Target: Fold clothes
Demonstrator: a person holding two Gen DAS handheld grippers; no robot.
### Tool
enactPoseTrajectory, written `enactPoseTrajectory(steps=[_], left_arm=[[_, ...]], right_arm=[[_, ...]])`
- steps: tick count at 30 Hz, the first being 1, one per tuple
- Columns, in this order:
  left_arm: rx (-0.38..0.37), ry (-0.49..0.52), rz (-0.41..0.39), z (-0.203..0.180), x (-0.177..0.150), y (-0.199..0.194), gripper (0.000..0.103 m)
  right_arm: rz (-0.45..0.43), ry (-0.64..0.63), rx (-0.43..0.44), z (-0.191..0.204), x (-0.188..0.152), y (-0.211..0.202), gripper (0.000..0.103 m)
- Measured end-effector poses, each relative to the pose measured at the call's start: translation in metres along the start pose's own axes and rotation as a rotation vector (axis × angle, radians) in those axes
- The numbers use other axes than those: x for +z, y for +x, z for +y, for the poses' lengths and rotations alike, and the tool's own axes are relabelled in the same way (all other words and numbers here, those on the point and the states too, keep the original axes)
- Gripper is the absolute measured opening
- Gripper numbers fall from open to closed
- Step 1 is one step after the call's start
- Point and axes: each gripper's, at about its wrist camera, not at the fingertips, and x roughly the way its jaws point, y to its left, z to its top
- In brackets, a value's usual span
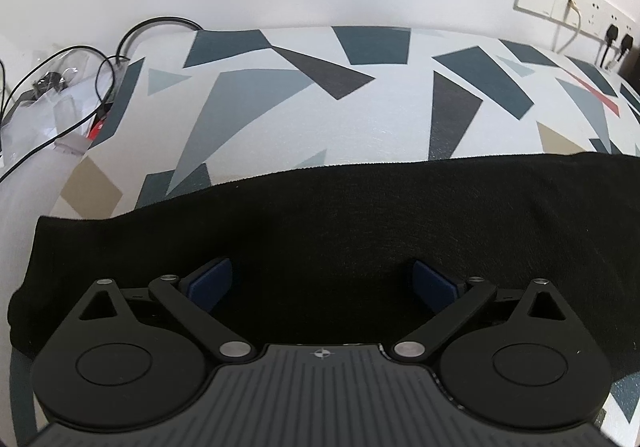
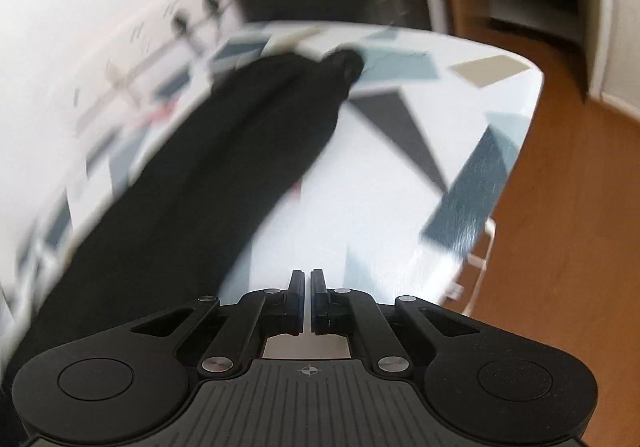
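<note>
Two tools work over one black garment spread on a worktop covered in a grey, blue and white geometric print. The left tool has its blue pads spread wide apart, holding nothing, with the garment lying directly beneath and ahead of it, running across to both sides. The right tool has its fingers drawn nearly together with only a thin gap, nothing between them; the garment stretches away ahead and to its left, over bare patterned cloth. This view is blurred. Wall sockets sit beyond the left tool, to its right.
</note>
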Motion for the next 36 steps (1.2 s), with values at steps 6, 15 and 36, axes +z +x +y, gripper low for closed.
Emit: enactPoseTrajectory(steps=[6, 15, 36], left_arm=[[0.018, -0.022, -0.008, 0.0, 0.001, 0.001, 0.102], [0.03, -0.03, -0.003, 0.0, 0.004, 0.005, 0.103], [0.201, -0.056, -0.047, -0.013, 0.025, 0.017, 0.103]], right_arm=[[-0.085, -0.234, 0.138, 0.065, 0.058, 0.018, 0.04], [0.133, -0.358, 0.27, 0.147, 0.094, 0.121, 0.054], [0.022, -0.257, 0.191, 0.131, 0.136, 0.172, 0.008]])
